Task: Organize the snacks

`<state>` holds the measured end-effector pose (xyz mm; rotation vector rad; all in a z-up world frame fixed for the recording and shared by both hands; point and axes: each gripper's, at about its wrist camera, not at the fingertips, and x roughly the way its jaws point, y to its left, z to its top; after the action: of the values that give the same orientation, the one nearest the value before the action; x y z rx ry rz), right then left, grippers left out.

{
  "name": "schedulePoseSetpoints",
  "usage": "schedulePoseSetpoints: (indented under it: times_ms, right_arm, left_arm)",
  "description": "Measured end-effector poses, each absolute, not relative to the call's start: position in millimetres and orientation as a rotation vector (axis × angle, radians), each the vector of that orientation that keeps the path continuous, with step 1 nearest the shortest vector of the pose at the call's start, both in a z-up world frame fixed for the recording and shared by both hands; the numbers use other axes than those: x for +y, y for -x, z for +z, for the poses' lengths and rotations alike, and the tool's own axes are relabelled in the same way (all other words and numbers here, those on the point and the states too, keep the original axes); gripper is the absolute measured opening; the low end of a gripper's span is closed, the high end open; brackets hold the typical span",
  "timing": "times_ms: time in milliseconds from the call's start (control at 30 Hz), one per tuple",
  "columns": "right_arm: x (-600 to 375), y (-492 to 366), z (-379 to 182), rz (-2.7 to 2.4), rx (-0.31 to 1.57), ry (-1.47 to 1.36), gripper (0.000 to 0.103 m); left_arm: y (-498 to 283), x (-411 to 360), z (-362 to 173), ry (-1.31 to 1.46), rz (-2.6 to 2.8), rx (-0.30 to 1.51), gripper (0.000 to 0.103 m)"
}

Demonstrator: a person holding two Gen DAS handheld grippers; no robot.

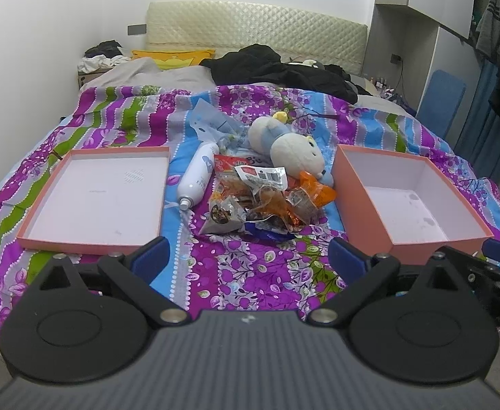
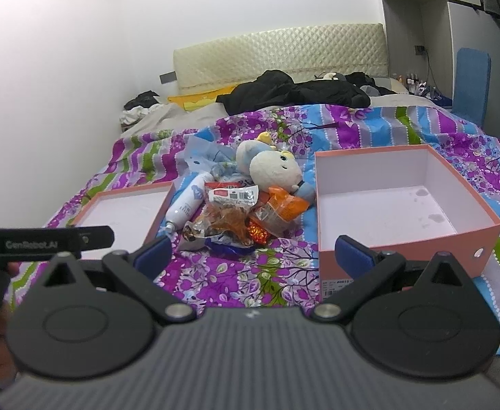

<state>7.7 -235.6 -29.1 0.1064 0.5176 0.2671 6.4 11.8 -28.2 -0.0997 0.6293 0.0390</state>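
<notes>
A pile of snack packets (image 1: 260,201) lies mid-bed between a shallow pink lid (image 1: 99,191) on the left and a deeper pink box (image 1: 410,198) on the right, both empty. The pile (image 2: 236,215), lid (image 2: 126,212) and box (image 2: 396,212) also show in the right wrist view. My left gripper (image 1: 250,259) is open and empty, held short of the pile. My right gripper (image 2: 253,256) is open and empty, near the box's front left corner.
A white spray bottle (image 1: 198,177), a plush toy (image 1: 291,143) and a pale blue bag (image 1: 212,123) lie against the pile on the purple floral bedspread (image 1: 250,273). Dark clothes (image 1: 277,68) lie by the headboard. The left gripper's body (image 2: 44,239) shows at left.
</notes>
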Motion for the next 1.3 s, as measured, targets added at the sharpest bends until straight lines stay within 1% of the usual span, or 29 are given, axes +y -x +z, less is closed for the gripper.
schedulePoseSetpoints:
  times_ms: [500,867,1300]
  right_arm:
    - [-224,-11,-38,0.281,0.536,-0.084,0.103]
    - [-225,-29,-58,0.273,0.596,-0.119,0.103]
    - [-210,-63,-74,0.292,0.609,-0.087,0.103]
  left_arm:
    - [-4,22,-39,0.1,0.049,0.65,0.1]
    - [-33,20,-59,0.083,0.037,0.705,0.1]
    - [-80,31,-88,0.076,0.064,0.752,0.1]
